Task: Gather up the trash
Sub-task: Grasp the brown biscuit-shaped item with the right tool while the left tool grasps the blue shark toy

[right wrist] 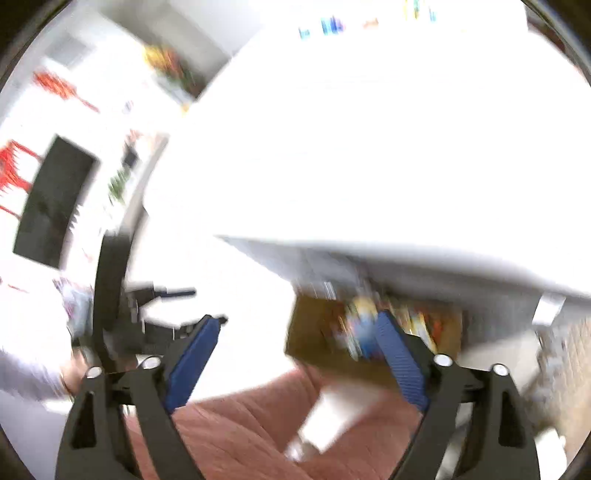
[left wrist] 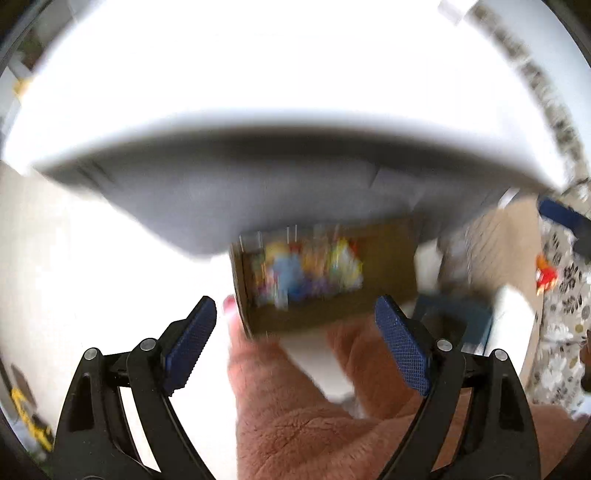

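Left claw (left wrist: pixel 295 339): spread wide, holding nothing.
Right claw (right wrist: pixel 295 365): spread wide, empty too.
Trash box (left wrist: pixel 325 273): brown, just past your claw tips, under the white table (left wrist: pixel 258 92).
Tip: slow down; everything looks blurry.

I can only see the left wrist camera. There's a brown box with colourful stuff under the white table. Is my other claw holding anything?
Observer: No. The right claw is open, with nothing between its fingers.
Operator: What's off to its left?
Observer: A dark flat rectangle. It's too blurred to tell what it is.
Operator: Is anything on top of the table?
Observer: Some small colourful bits show at its far edge. They're too blurred to name.
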